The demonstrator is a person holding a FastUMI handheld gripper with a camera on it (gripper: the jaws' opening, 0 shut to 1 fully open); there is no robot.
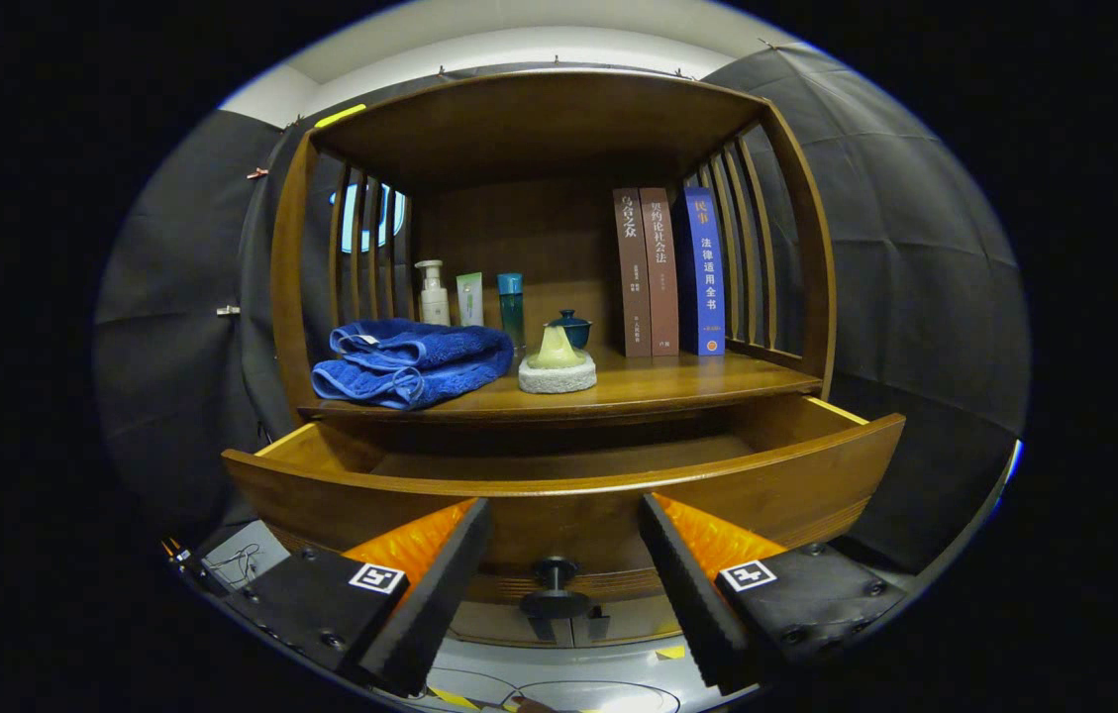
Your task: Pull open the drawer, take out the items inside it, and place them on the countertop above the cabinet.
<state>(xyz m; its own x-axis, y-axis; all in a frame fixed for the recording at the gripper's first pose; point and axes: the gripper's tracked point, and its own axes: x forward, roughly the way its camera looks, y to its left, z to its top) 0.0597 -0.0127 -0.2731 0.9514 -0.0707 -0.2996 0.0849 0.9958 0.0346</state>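
Drawer pulled out, front just ahead of the hand-held gripper; fingers spread wide, gripping nothing, dark knob between them. Inside of drawer mostly hidden behind its front. Countertop above carries folded blue towel, bottles, small teapot, three upright books.

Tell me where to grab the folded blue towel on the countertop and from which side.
Take the blue towel at its rounded folded front edge, coming straight in from the front over the open drawer. The stacked folds bulge toward the open tongs, and slats close the left side, bottles stand behind.
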